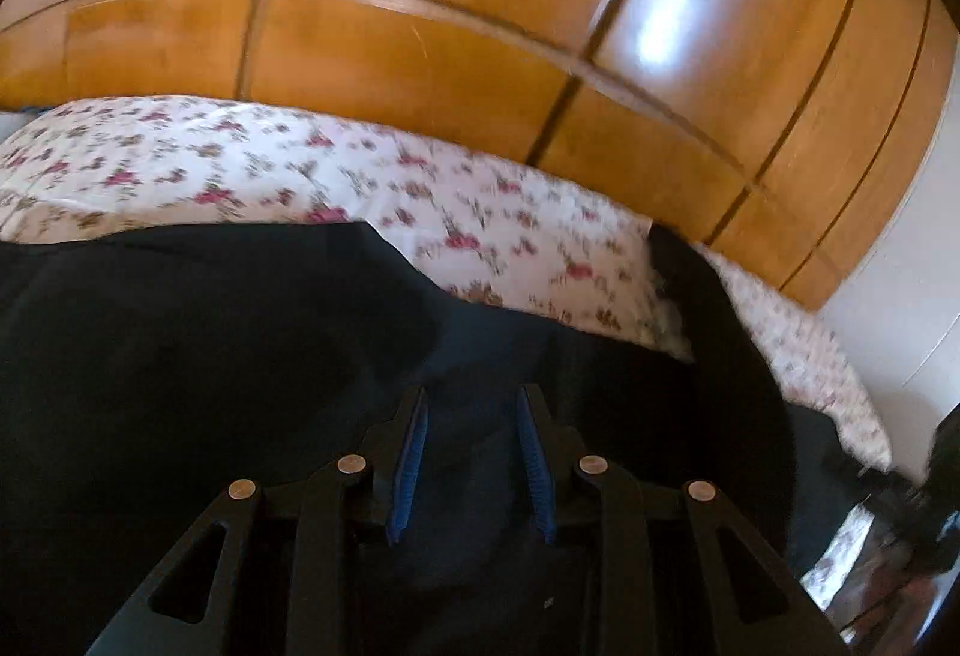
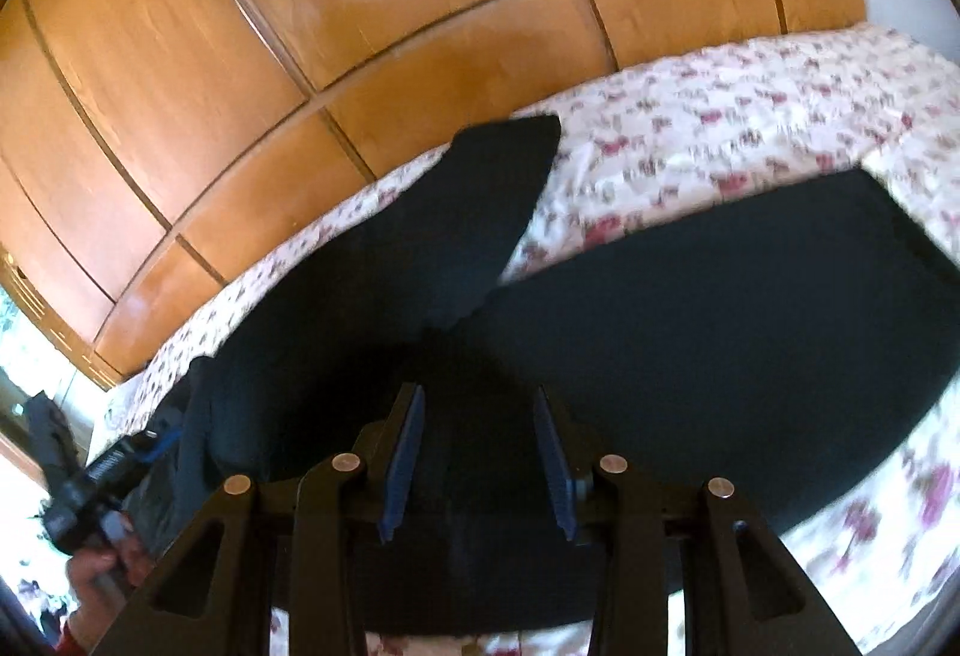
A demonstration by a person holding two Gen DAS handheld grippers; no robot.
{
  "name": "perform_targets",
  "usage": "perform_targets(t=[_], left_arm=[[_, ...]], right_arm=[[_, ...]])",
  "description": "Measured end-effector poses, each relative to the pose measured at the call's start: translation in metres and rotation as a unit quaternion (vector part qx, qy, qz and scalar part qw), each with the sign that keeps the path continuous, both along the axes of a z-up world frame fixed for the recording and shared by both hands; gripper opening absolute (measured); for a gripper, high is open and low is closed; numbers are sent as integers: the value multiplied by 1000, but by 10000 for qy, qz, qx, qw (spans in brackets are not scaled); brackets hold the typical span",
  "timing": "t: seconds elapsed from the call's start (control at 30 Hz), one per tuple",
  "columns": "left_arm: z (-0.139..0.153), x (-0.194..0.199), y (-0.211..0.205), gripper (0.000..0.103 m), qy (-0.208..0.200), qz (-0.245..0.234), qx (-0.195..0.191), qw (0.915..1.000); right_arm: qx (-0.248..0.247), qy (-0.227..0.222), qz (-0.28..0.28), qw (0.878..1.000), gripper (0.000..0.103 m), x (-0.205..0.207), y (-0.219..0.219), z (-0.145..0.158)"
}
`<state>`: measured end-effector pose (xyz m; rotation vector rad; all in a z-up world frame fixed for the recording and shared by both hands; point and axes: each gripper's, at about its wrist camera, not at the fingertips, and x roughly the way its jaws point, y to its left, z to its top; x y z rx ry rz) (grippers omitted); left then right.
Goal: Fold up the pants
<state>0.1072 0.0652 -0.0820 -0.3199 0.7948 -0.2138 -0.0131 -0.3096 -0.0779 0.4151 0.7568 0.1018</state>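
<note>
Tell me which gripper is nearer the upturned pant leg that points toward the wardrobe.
Right, as far as these views show. The right gripper hovers just below that pant leg. The left gripper sits far off at the bed's left edge.

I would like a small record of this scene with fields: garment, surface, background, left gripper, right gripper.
garment: dark pants spread flat, one leg angled toward the wardrobe
surface: bed with floral sheet
background: wooden wardrobe behind the bed
left gripper: left gripper above the pants, jaws apart, nothing between them
right gripper: right gripper above the pants, jaws apart, nothing between them
</note>
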Motion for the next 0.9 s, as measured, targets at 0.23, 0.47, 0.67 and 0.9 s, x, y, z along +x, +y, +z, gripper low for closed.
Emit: perform_targets(t=[0.23,0.47,0.67,0.9], left_arm=[[-29,4,-6,33,57,-139,138,9998],[-31,-1,-1,33,-165,-100,-96,9998],[-33,-6,3,33,-320,-96,-264,9991],[-36,-5,2,33,-376,-98,-280,9989]], right_arm=[[-513,-122,339,9980,45,57,10,33],[-581,283,327,9974,54,160,33,51],[-737,1076,109,9914,58,256,59,29],[-1561,2020,-278,9665,59,324,85,-16]])
